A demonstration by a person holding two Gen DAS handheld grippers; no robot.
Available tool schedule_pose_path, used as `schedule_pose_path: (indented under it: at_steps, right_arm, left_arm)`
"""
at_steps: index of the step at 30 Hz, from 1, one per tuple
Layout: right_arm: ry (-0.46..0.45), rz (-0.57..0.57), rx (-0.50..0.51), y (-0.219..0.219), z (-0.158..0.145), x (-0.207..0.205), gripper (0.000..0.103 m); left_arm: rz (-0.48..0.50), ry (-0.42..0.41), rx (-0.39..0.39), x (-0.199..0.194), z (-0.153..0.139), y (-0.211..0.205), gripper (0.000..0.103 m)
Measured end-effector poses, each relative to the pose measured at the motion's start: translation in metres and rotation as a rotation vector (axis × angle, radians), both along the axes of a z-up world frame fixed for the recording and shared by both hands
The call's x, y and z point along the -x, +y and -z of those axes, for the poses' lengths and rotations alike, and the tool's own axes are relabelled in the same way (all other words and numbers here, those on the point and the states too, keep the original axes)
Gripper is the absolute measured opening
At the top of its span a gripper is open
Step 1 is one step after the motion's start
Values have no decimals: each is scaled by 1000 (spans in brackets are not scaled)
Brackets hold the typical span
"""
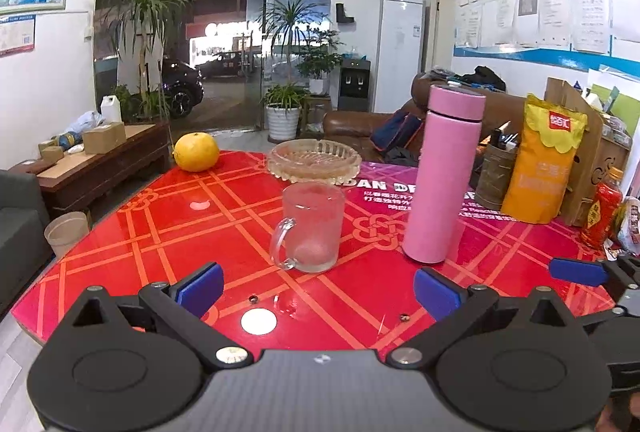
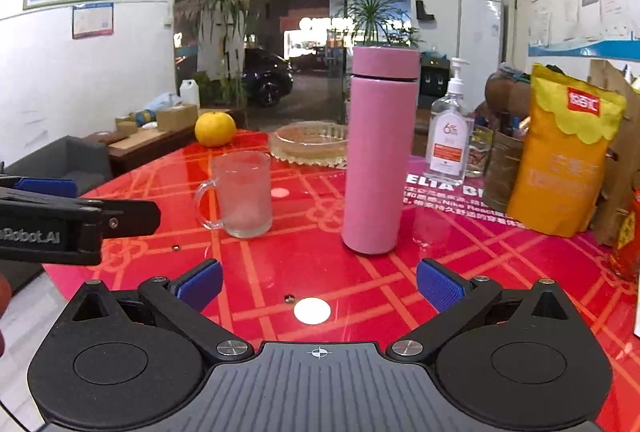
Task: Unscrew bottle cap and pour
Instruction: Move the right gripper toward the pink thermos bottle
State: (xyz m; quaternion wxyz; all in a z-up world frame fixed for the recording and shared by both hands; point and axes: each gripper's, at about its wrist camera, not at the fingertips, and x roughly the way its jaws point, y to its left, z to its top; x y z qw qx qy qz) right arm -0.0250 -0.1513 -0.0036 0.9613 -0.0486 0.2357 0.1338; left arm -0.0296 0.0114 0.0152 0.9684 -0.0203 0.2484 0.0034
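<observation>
A pink thermos bottle (image 1: 440, 176) stands upright on the red table with its pink cap (image 1: 456, 103) on; it also shows in the right wrist view (image 2: 378, 156), cap (image 2: 386, 62) on. A frosted glass mug (image 1: 310, 228) stands left of it, handle to the left, also in the right wrist view (image 2: 240, 192). My left gripper (image 1: 318, 290) is open and empty, short of the mug. My right gripper (image 2: 319, 284) is open and empty, short of the bottle. Each gripper shows at the edge of the other's view.
A glass ashtray (image 1: 314, 159) and an orange (image 1: 197, 151) sit at the far side of the red table (image 1: 180, 232). A yellow snack bag (image 2: 560, 152), sanitizer pump bottle (image 2: 450, 128), tin and red drink bottle (image 1: 602, 216) crowd the right side.
</observation>
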Motion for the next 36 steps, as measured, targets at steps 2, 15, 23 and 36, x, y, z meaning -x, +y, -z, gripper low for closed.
schedule_pose_path:
  at_steps: [2, 15, 23, 36]
  right_arm:
    - [-5, 4, 2, 0, 4, -10, 103]
    - [75, 54, -52, 61, 42, -90, 103]
    - [145, 48, -46, 78, 54, -116, 77]
    - [210, -63, -72, 86, 44, -132, 64]
  left_arm:
    - [-16, -1, -2, -2, 3, 9, 103]
    - [-32, -5, 47, -8, 13, 70, 103]
    - [-36, 8, 8, -15, 14, 84, 103]
    - [-76, 6, -30, -21, 12, 70, 103]
